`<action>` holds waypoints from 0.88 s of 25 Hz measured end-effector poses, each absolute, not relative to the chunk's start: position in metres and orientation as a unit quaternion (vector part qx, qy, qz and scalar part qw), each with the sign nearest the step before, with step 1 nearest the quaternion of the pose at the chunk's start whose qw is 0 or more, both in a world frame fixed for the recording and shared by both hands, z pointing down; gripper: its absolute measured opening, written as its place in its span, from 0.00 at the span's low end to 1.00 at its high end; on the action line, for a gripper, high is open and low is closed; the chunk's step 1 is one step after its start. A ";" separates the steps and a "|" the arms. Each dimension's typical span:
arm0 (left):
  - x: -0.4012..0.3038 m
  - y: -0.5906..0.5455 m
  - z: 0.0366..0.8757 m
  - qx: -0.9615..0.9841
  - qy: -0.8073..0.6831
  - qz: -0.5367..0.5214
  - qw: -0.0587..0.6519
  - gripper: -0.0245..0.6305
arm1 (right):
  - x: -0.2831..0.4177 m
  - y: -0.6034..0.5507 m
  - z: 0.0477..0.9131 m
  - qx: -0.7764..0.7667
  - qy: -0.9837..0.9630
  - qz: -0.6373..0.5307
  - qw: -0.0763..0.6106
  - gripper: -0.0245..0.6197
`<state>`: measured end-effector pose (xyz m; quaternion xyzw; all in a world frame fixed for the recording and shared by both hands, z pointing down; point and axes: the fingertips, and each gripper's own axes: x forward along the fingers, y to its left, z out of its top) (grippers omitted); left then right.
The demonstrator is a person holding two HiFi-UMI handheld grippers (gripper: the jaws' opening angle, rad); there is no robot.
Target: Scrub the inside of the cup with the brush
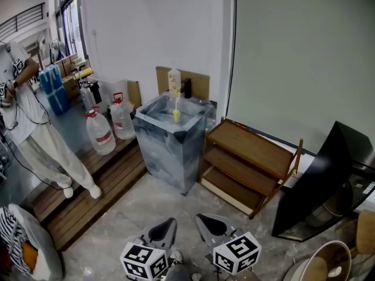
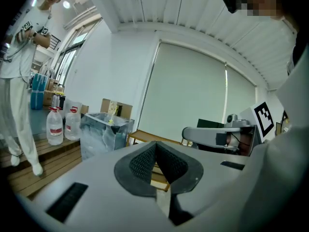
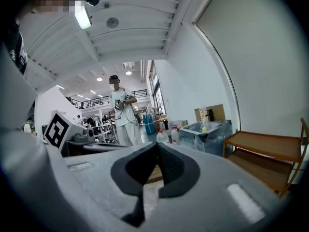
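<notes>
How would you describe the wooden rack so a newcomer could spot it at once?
Find the marbled grey box by the white wall. Immediately right of it in the head view stands the wooden rack. It alone has three open brown shelves.

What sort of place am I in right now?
Probably an open workshop or test hall, not a home kitchen: a freestanding marbled sink block on the floor, large water jugs on wooden decking beside it, and a wooden rack on its other side.
</notes>
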<state>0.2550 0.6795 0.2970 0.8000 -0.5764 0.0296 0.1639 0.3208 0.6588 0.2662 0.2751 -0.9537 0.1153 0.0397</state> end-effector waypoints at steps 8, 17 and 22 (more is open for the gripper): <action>0.240 0.624 0.309 0.810 -0.560 0.038 0.170 0.06 | 0.305 0.608 0.276 0.293 -0.948 0.112 0.049 0.03; 0.152 0.517 0.306 0.813 -0.558 0.038 0.165 0.06 | 0.227 0.506 0.275 0.290 -0.950 0.101 0.058 0.04; 0.114 0.461 0.297 0.821 -0.548 0.037 0.155 0.06 | 0.188 0.451 0.271 0.303 -0.947 0.092 0.059 0.03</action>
